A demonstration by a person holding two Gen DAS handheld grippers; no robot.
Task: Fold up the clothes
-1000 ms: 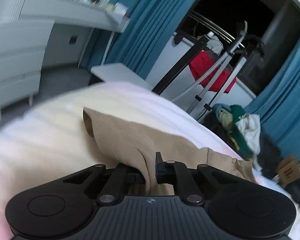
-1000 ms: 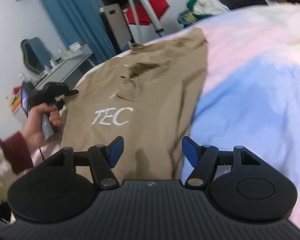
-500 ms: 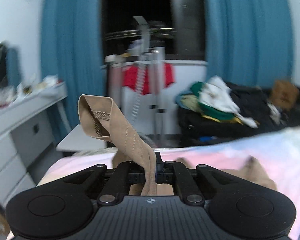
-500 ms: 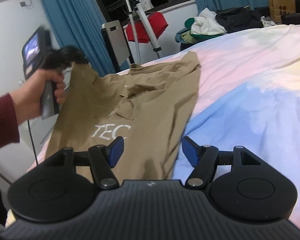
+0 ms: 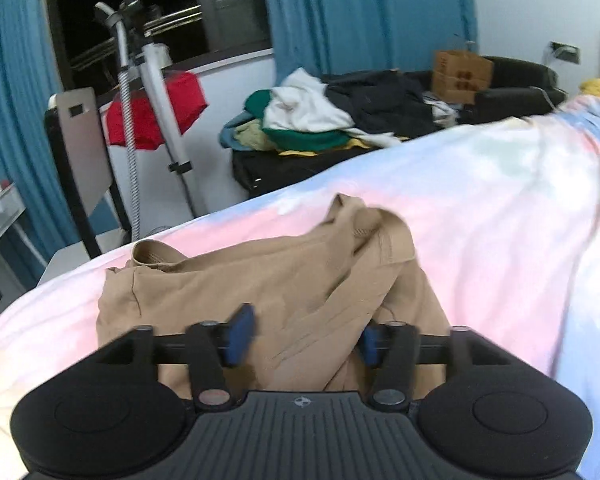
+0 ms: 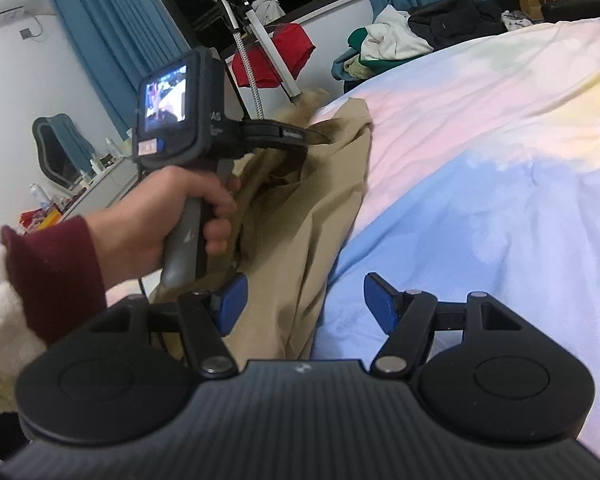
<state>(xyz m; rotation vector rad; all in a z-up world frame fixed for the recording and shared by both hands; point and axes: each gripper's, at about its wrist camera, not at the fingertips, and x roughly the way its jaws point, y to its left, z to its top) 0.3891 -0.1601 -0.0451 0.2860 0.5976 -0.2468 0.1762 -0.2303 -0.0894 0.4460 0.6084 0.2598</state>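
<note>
A pastel bedspread (image 5: 479,216) carries a tan shirt (image 5: 260,280), its left side doubled over, on the near left. Both claws gape wide and empty: left gripper (image 5: 303,336) over the shirt, right gripper (image 6: 303,300) at its right edge. Likely mid-fold; next, grip a free edge.

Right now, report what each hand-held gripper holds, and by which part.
Nothing: the left hand-held gripper gapes over the tan T-shirt; the right hand-held gripper is open too.
</note>
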